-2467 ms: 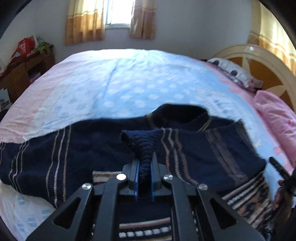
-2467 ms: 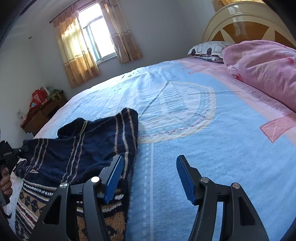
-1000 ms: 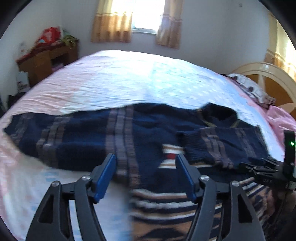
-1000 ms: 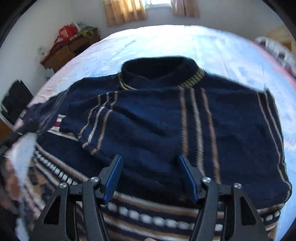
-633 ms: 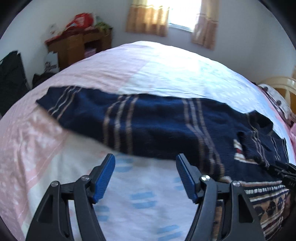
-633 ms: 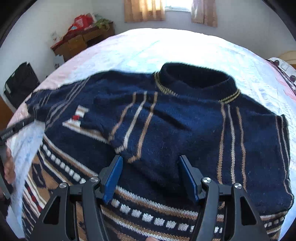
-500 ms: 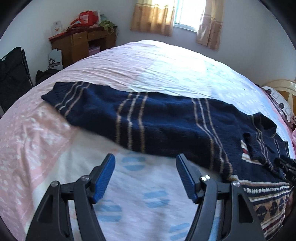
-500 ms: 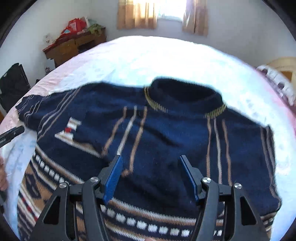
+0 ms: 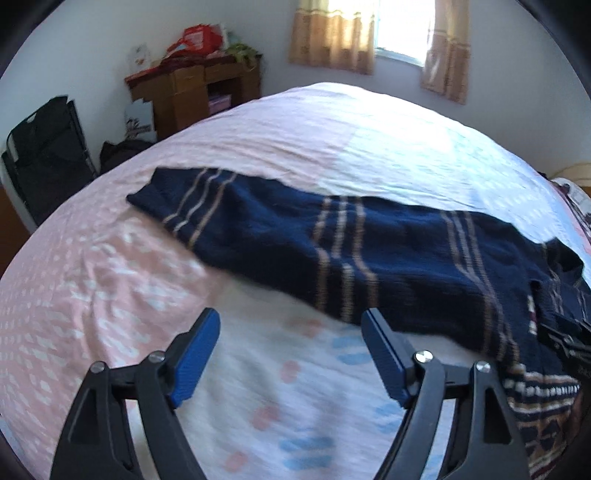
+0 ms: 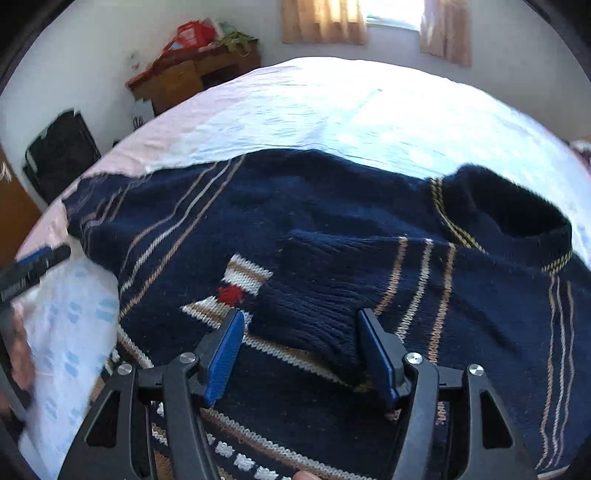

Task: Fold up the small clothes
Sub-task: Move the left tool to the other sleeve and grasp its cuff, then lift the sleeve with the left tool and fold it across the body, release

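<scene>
On the bed: navy knitted sweater with tan stripes (image 10: pixel 332 229) lies flat, one sleeve (image 10: pixel 314 291) folded across the chest.
Outstretched sleeve (image 9: pixel 229 210): unfolded, likely next.
Left gripper (image 9: pixel 288 347): wide open, empty, above the pink-and-blue bedsheet (image 9: pixel 110 295).
Right gripper (image 10: pixel 299 343): open, empty, over the folded cuff.

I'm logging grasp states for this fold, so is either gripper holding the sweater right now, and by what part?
Nothing is held. The left gripper is open above the bedsheet; the right gripper is open, straddling the folded sleeve's cuff on the sweater.

Window (image 9: pixel 397 29) daylight glares; motion blur, fisheye-warped dark edges.
</scene>
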Motion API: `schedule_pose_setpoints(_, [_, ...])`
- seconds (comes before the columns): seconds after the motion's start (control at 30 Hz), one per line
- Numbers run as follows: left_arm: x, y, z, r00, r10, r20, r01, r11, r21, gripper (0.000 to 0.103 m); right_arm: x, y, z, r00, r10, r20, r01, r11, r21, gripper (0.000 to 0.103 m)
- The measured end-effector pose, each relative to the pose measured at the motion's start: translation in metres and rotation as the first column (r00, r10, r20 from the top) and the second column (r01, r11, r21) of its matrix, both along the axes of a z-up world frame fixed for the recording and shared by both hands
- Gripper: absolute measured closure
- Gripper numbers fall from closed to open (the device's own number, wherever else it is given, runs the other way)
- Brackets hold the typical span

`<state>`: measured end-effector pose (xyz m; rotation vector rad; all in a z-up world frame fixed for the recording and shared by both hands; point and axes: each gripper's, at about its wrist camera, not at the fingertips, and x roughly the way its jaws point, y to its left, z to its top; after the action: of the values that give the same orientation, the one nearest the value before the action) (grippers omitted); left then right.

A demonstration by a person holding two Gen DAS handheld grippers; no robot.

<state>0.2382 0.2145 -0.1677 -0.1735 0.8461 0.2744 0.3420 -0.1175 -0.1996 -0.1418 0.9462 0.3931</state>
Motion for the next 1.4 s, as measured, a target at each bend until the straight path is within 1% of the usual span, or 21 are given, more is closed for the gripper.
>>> schedule_pose_setpoints(0.03, [0.001, 0.003, -0.002, 1.0, 0.009, -0.005, -0.009, 1.0, 0.005, 0.021, -0.001, -0.001, 0.001, 1.0, 0.008, 0.003, -0.008, 1.0, 0.01, 0.038])
schedule_pose_setpoints(0.13, [0.005, 0.015, -0.004, 0.999, 0.036, -0.021, -0.036, 0.999, 0.026, 0.021, -0.011, -0.017, 0.011, 1.0, 0.029, 0.01, -0.03, 0.994, 0.105, 0.038])
schedule_pose_setpoints(0.17, [0.006, 0.02, -0.003, 0.999, 0.05, -0.018, -0.05, 0.998, 0.028, 0.021, -0.017, -0.024, 0.016, 0.999, 0.02, 0.031, -0.023, 0.994, 0.107, 0.038])
schedule_pose_setpoints(0.3, [0.012, 0.048, -0.001, 0.993, 0.122, -0.013, -0.121, 0.993, 0.003, 0.021, -0.039, -0.04, 0.023, 0.991, -0.046, 0.129, 0.045, 0.999, 0.006, 0.038])
schedule_pose_setpoints(0.37, [0.015, 0.061, 0.0, 0.988, 0.156, -0.007, -0.156, 0.988, -0.002, 0.021, -0.046, -0.044, 0.022, 0.989, -0.051, 0.139, 0.052, 0.999, -0.001, 0.038])
schedule_pose_setpoints(0.43, [0.019, 0.075, 0.002, 0.979, 0.206, -0.002, -0.206, 0.979, -0.004, 0.021, -0.054, -0.046, 0.022, 0.985, -0.048, 0.166, 0.052, 0.998, -0.022, 0.038])
schedule_pose_setpoints(0.5, [0.024, 0.092, 0.003, 0.966, 0.257, -0.003, -0.257, 0.966, -0.029, 0.021, -0.061, -0.04, 0.017, 0.98, -0.023, 0.196, 0.035, 0.998, -0.059, 0.038])
schedule_pose_setpoints(0.63, [0.037, 0.121, 0.0, 0.948, 0.316, -0.018, -0.317, 0.945, -0.075, 0.021, -0.066, -0.033, 0.012, 0.978, 0.021, 0.206, -0.001, 0.995, -0.099, 0.038])
schedule_pose_setpoints(0.67, [0.041, 0.128, -0.002, 0.946, 0.325, -0.019, -0.325, 0.942, -0.083, 0.021, -0.067, -0.031, 0.011, 0.977, 0.027, 0.213, -0.004, 0.994, -0.107, 0.038])
schedule_pose_setpoints(0.73, [0.049, 0.139, -0.004, 0.938, 0.346, -0.032, -0.348, 0.935, -0.076, 0.021, -0.07, -0.031, 0.011, 0.974, 0.028, 0.226, -0.003, 0.994, -0.11, 0.038])
schedule_pose_setpoints(0.8, [0.056, 0.149, -0.009, 0.934, 0.355, -0.031, -0.356, 0.929, -0.099, 0.021, -0.072, -0.031, 0.01, 0.973, 0.028, 0.229, -0.003, 0.994, -0.109, 0.038])
schedule_pose_setpoints(0.83, [0.058, 0.15, -0.01, 0.933, 0.358, -0.029, -0.359, 0.929, -0.092, 0.022, -0.072, -0.031, 0.008, 0.974, 0.028, 0.224, -0.004, 0.994, -0.11, 0.038])
schedule_pose_setpoints(0.87, [0.062, 0.15, -0.01, 0.933, 0.358, -0.028, -0.359, 0.93, -0.077, 0.023, -0.071, -0.031, 0.007, 0.976, 0.028, 0.218, -0.004, 0.994, -0.112, 0.038])
schedule_pose_setpoints(0.93, [0.07, 0.145, -0.011, 0.944, 0.329, -0.032, -0.33, 0.943, -0.053, 0.024, -0.069, -0.031, 0.004, 0.978, 0.026, 0.206, -0.002, 0.993, -0.117, 0.038])
schedule_pose_setpoints(1.0, [0.078, 0.137, -0.013, 0.955, 0.295, -0.03, -0.296, 0.955, -0.024, 0.038, -0.068, -0.03, 0.002, 0.98, 0.027, 0.196, -0.003, 0.992, -0.123, 0.038])
schedule_pose_setpoints(1.07, [0.083, 0.127, -0.014, 0.965, 0.26, -0.036, -0.261, 0.965, 0.003, 0.073, -0.067, -0.029, 0.0, 0.981, 0.028, 0.193, -0.002, 0.991, -0.133, 0.038])
schedule_pose_setpoints(1.1, [0.086, 0.125, -0.013, 0.971, 0.239, -0.032, -0.239, 0.971, -0.008, 0.086, -0.067, -0.028, -0.001, 0.981, 0.029, 0.193, -0.002, 0.99, -0.142, 0.038])
schedule_pose_setpoints(1.13, [0.087, 0.124, -0.012, 0.975, 0.22, -0.025, -0.22, 0.975, -0.039, 0.096, -0.068, -0.027, -0.001, 0.981, 0.031, 0.194, -0.001, 0.989, -0.151, 0.038])
schedule_pose_setpoints(1.23, [0.084, 0.121, -0.005, 0.974, 0.224, -0.008, -0.224, 0.973, -0.055, 0.097, -0.069, -0.024, -0.003, 0.98, 0.031, 0.198, 0.001, 0.987, -0.16, 0.038])
schedule_pose_setpoints(1.33, [0.074, 0.117, 0.007, 0.975, 0.222, 0.025, -0.218, 0.969, -0.113, 0.097, -0.068, -0.027, -0.002, 0.981, 0.025, 0.191, 0.002, 0.99, -0.143, 0.038])
schedule_pose_setpoints(1.4, [0.067, 0.111, 0.022, 0.976, 0.209, 0.057, -0.2, 0.97, -0.14, 0.097, -0.068, -0.031, 0.0, 0.981, 0.016, 0.193, 0.007, 0.993, -0.12, 0.038])
